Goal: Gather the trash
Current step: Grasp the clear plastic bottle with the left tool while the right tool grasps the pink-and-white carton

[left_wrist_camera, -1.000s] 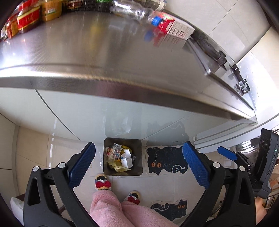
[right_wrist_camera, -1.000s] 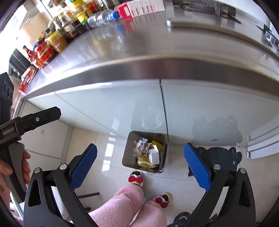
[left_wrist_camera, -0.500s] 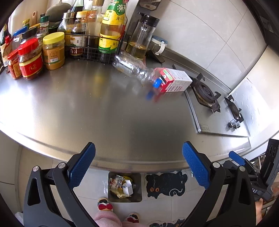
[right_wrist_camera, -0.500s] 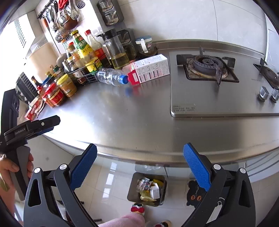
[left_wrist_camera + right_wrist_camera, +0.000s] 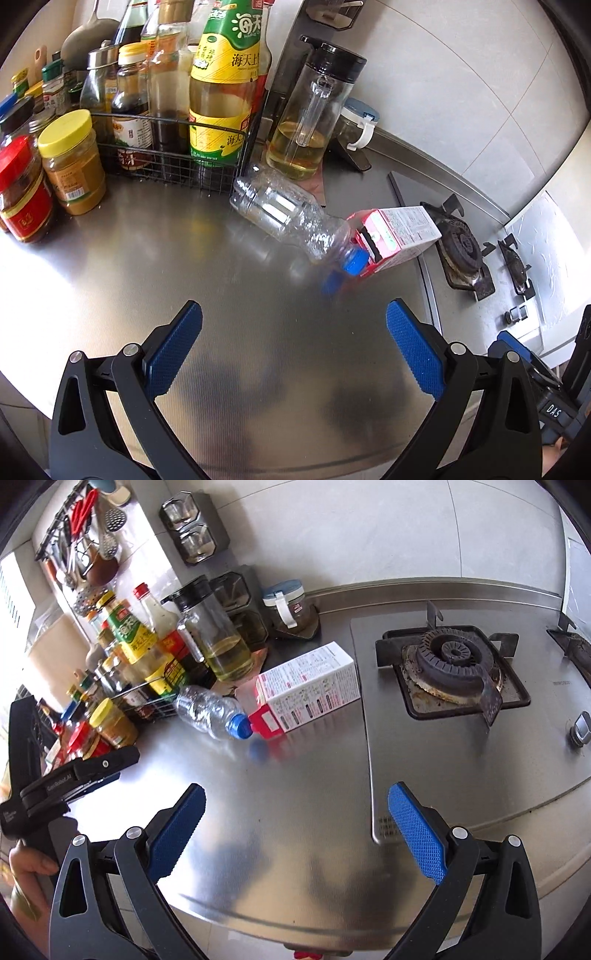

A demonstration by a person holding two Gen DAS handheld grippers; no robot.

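Note:
An empty clear plastic bottle (image 5: 291, 218) with a blue cap lies on its side on the steel counter (image 5: 184, 266). A red-and-white carton (image 5: 399, 236) lies beside it, touching the cap. Both also show in the right wrist view: the bottle (image 5: 207, 710) and the carton (image 5: 310, 690). My left gripper (image 5: 293, 347) is open and empty, above the counter well short of the bottle. My right gripper (image 5: 295, 827) is open and empty, near the counter's front edge, with the carton ahead.
A wire rack of sauce bottles (image 5: 177, 110), jars (image 5: 72, 162) and an oil jug (image 5: 306, 122) stand behind the bottle. The gas hob (image 5: 454, 668) lies right of the carton. The left gripper's body (image 5: 66, 779) shows at the right view's left edge.
Both grippers have risen from looking down at the floor bin below the counter to looking over the countertop, and have moved closer to the bottle and carton. Both stayed open.

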